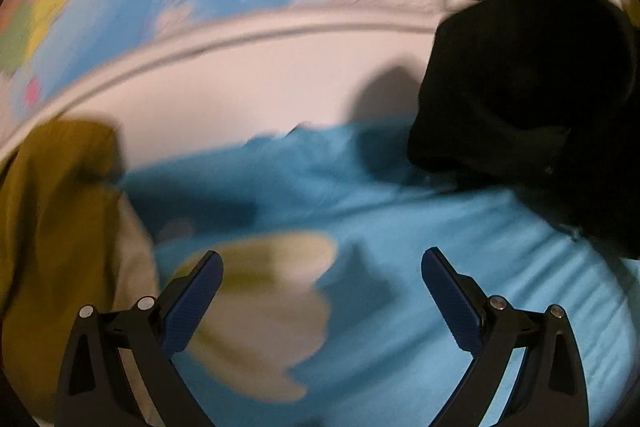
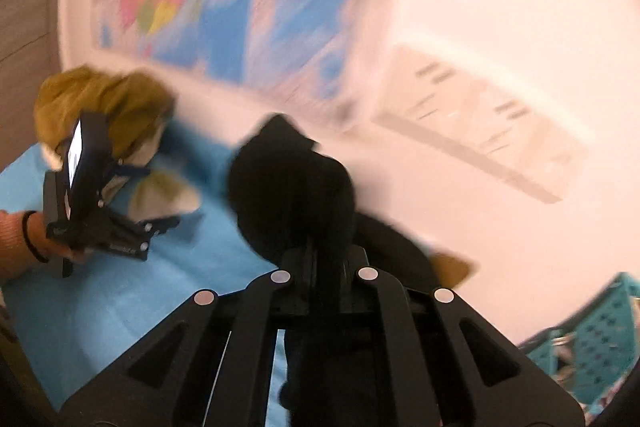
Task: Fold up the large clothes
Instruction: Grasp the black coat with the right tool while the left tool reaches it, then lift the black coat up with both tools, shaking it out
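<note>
Garments: one black [image 2: 288, 187], one mustard [image 1: 52, 211]

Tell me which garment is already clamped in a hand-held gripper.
The black garment, pinched in the right hand-held gripper; the mustard garment lies free on the blue sheet.

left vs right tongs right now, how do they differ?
The left tongs are spread wide with nothing between them; the right tongs are closed on the black garment. Left hangs low over the blue sheet; right lifts its cloth off it. Both are the same black build.
</note>
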Demonstrator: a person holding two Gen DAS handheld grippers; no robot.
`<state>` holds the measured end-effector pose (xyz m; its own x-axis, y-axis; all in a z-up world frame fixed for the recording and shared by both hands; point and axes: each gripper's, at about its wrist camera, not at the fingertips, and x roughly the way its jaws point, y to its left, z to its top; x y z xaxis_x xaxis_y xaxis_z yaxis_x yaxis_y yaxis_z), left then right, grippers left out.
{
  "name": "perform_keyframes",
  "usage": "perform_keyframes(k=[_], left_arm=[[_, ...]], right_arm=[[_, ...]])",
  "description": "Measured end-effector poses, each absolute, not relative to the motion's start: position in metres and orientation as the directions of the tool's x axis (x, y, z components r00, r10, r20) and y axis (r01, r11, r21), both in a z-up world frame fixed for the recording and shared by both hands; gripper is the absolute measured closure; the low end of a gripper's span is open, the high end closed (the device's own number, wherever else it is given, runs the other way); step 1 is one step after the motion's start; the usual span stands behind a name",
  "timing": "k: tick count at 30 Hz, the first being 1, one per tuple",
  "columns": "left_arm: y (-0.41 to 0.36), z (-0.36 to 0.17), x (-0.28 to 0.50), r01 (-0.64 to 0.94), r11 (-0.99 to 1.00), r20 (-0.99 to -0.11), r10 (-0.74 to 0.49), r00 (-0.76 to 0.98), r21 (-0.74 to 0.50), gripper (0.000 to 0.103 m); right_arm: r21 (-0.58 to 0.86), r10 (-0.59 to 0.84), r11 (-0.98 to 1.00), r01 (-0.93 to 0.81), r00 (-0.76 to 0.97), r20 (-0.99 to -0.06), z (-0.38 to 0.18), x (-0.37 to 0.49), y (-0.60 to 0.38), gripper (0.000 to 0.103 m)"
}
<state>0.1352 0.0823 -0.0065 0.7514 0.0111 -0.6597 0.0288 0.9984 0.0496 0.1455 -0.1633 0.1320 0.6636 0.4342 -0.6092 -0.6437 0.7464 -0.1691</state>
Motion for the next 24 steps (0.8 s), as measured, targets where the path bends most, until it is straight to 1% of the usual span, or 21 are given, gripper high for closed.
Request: perform_keyframes(k=[4, 7, 9, 11, 13, 14, 15, 16, 17, 18, 19, 24], left_arm=[[0.048, 0.006, 0.152, 0.228, 0.973, -0.611, -0.162, 0.775, 0.031, 0.007], [0.018, 0.013, 0.160, 0.332, 0.940, -0.546, -0.238, 0.804, 0.078, 0.007], [-0.001, 0.014, 0.168, 0.368, 0.924, -0.519, -0.265, 0.813, 0.105, 0.007], [-0.018, 0.012, 0.176, 0.419, 0.902, -0.506, -0.313, 0.804, 0.107, 0.007], [-0.036, 0.008, 0.190, 0.429, 0.892, -0.497, -0.310, 0.811, 0.144, 0.007], [-0.044, 0.004, 0.204, 0.420, 0.895, -0.500, -0.297, 0.813, 0.151, 0.020], [-0.047, 0.001, 0.214, 0.412, 0.899, -0.507, -0.289, 0.812, 0.148, 0.035], [-0.050, -0.001, 0.222, 0.411, 0.902, -0.521, -0.288, 0.804, 0.135, 0.077], [-0.052, -0.001, 0.231, 0.415, 0.904, -0.542, -0.301, 0.785, 0.099, 0.100], [-0.053, 0.004, 0.237, 0.423, 0.905, -0.545, -0.335, 0.769, 0.042, 0.100], [-0.056, 0.011, 0.238, 0.422, 0.906, -0.529, -0.351, 0.773, 0.016, 0.101], [-0.094, 0.077, 0.238, 0.446, 0.894, -0.445, -0.388, 0.807, 0.029, 0.101]], right_arm=[[-0.135, 0.418, 0.815, -0.563, 0.733, -0.537, 0.167, 0.152, -0.204, 0.098], [-0.062, 0.429, 0.845, -0.531, 0.742, -0.516, 0.179, 0.157, -0.229, 0.098], [-0.024, 0.437, 0.854, -0.519, 0.742, -0.508, 0.182, 0.160, -0.241, 0.098], [-0.004, 0.445, 0.855, -0.518, 0.739, -0.506, 0.182, 0.159, -0.246, 0.098], [0.007, 0.453, 0.854, -0.520, 0.737, -0.502, 0.183, 0.155, -0.250, 0.098], [0.012, 0.455, 0.855, -0.519, 0.738, -0.499, 0.184, 0.155, -0.253, 0.098], [0.014, 0.454, 0.856, -0.517, 0.740, -0.497, 0.184, 0.154, -0.252, 0.098], [0.014, 0.451, 0.859, -0.512, 0.743, -0.494, 0.185, 0.154, -0.254, 0.098], [0.009, 0.442, 0.865, -0.502, 0.751, -0.490, 0.185, 0.152, -0.256, 0.098], [0.008, 0.430, 0.873, -0.487, 0.762, -0.484, 0.187, 0.149, -0.264, 0.098], [0.009, 0.415, 0.884, -0.468, 0.775, -0.477, 0.190, 0.148, -0.270, 0.099], [-0.004, 0.321, 0.934, -0.358, 0.842, -0.434, 0.231, 0.150, -0.313, 0.099]])
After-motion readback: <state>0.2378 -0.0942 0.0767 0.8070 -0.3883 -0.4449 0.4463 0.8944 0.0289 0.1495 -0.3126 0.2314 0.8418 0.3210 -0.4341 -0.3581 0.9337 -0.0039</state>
